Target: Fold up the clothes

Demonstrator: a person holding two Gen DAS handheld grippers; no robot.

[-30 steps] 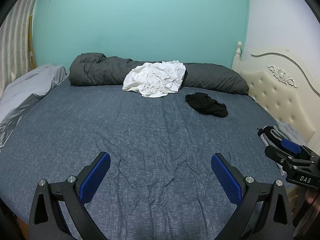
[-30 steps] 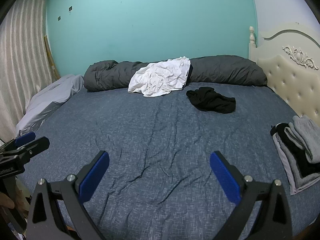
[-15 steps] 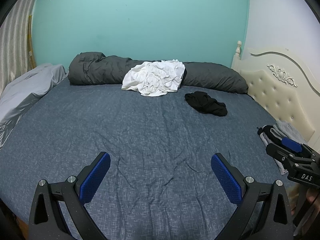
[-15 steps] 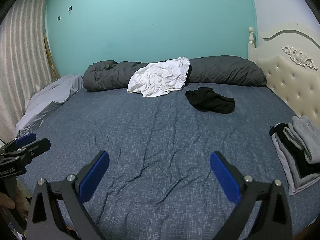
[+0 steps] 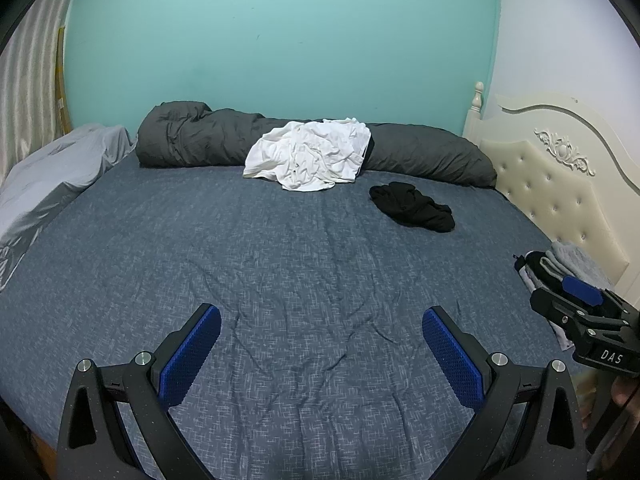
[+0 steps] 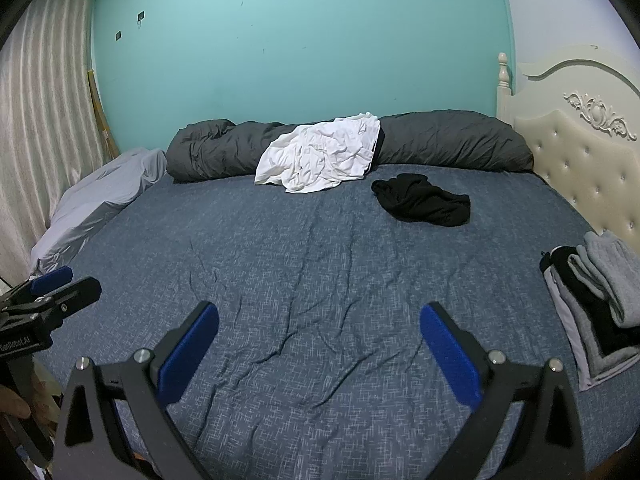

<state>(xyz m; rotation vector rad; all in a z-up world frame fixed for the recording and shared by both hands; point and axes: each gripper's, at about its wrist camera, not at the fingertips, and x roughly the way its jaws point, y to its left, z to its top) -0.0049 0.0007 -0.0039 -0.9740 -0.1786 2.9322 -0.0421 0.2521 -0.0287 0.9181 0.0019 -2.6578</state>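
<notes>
We hold the left tool [image 5: 320, 344] and the right tool [image 6: 318, 340] side by side over the near edge of the bed [image 6: 320, 280]. Both have their blue pads spread wide with nothing between them, and they are aimed across the mattress, which gives both cameras a full view of the laundry.

A crumpled white garment [image 6: 320, 156] lies at the far side, draped partly up onto the rolled dark grey duvet [image 6: 452, 140] and partly down onto the blue sheet. Just beside it on the sheet, to the right, sits a bunched black garment [image 6: 420, 200]. Neither is folded.

At the right edge, near the cream headboard [image 6: 580, 152], a stack of folded clothes [image 6: 592, 296] in grey and black lies flat and squared. We judge it sits there to keep the middle of the bed free as a folding surface.

So some clothes lie folded and two lie loose, well apart from both tools. We judge the job partly done. Any next pick would call for a long reach across the bed.
</notes>
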